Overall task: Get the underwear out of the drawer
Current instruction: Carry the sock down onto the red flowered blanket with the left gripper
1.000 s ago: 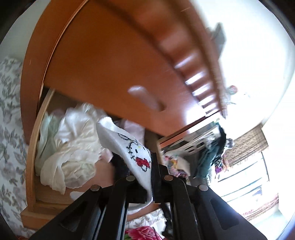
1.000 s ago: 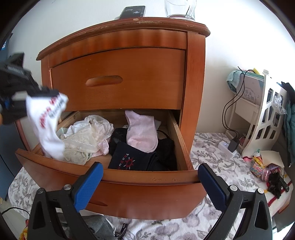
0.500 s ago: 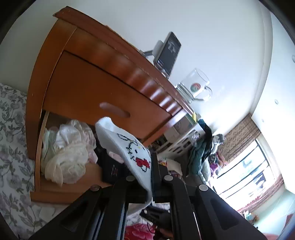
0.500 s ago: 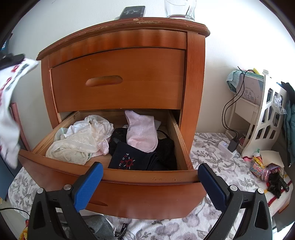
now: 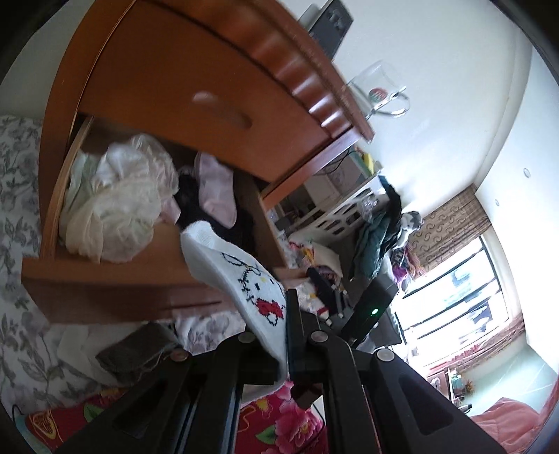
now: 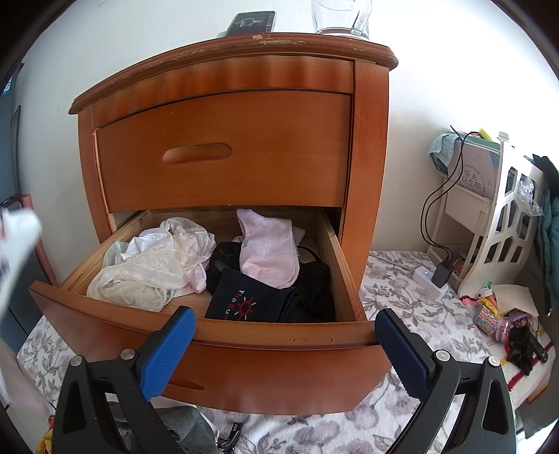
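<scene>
My left gripper (image 5: 284,314) is shut on a white knitted piece with a cat-face print (image 5: 237,272). It holds the piece in the air in front of the open lower drawer (image 5: 104,286), clear of it. In the right wrist view that white piece (image 6: 15,237) is a blur at the far left edge. My right gripper (image 6: 284,328) stands open with nothing in it, just in front of the drawer (image 6: 244,335). Inside lie a crumpled white pile (image 6: 153,265), a pink sock (image 6: 269,251) and dark garments (image 6: 244,300).
The wooden nightstand carries a phone (image 6: 251,22) and a glass mug (image 6: 340,17) on top; its upper drawer is closed. A white rack (image 6: 503,223) and a charger (image 6: 440,276) sit to the right on the floral sheet (image 6: 401,300). Grey cloth (image 5: 136,352) lies below the drawer.
My left gripper has drawn back and leftward from the drawer with the white piece still in it, nearly leaving the right wrist view. The right gripper has not moved.
</scene>
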